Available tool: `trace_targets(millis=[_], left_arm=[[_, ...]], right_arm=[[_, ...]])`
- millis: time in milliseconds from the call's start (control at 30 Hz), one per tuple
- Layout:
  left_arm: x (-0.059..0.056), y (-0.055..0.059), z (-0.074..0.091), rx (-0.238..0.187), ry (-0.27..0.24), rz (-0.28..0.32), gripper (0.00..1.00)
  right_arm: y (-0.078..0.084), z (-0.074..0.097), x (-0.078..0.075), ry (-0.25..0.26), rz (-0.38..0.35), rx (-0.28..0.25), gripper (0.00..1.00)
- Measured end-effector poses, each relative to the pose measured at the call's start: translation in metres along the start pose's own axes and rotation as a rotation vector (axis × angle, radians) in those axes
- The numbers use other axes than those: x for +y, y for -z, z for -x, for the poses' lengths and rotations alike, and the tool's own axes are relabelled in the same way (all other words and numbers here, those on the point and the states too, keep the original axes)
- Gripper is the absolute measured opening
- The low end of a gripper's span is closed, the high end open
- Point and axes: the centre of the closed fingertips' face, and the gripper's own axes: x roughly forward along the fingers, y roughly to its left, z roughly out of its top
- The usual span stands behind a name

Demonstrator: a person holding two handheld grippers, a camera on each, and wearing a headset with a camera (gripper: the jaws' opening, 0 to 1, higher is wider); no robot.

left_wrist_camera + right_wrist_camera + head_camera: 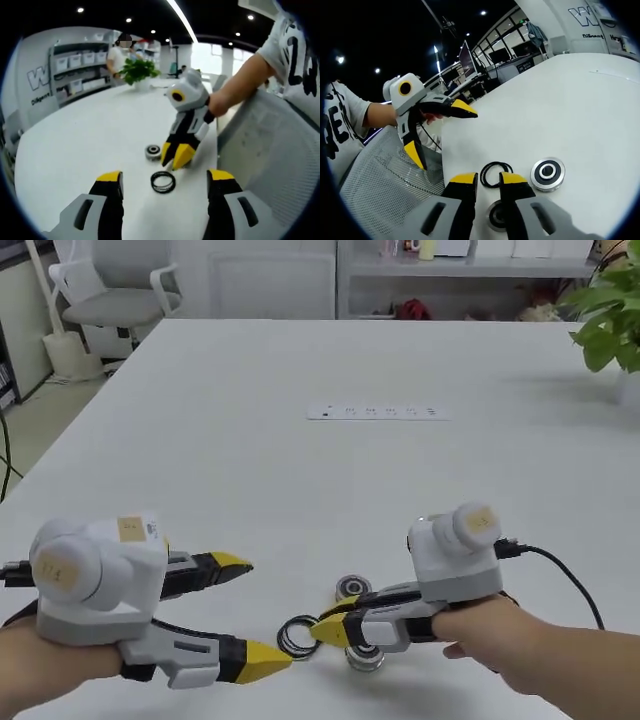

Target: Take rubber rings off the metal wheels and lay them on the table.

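Two yellow-tipped jaws of the left gripper (265, 612) are spread wide and released, while those of the right gripper (322, 630) are drawn almost together over a round metal wheel (366, 658). Thin black rubber rings (297, 636) are laid flat on the smooth white table (300, 470) between both grippers, with a second wheel (352, 588) just beyond.

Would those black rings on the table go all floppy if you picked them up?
Probably floppy and light: the black rings look very thin, so they would likely sag from a jaw. Lying flat on the table, they should not roll if nudged.
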Motion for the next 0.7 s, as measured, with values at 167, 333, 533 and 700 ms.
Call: trace_targets(millis=[167, 333, 533, 700], left_arm=[[0.001, 0.0, 0.001, -0.002, 0.0, 0.004, 0.69], [0.0, -0.001, 0.003, -0.002, 0.008, 0.008, 0.69], [0.001, -0.002, 0.004, -0.004, 0.003, 0.006, 0.69], [0.003, -0.003, 0.006, -0.006, -0.002, 0.009, 0.69]], right_arm=[[-0.008, 0.007, 0.0, 0.003, 0.013, -0.02, 0.21], [-0.019, 0.015, 0.001, 0.005, 0.04, -0.044, 0.26], [-0.027, 0.025, 0.001, 0.019, 0.089, -0.057, 0.34], [-0.033, 0.036, 0.002, 0.032, 0.13, -0.067, 0.39]])
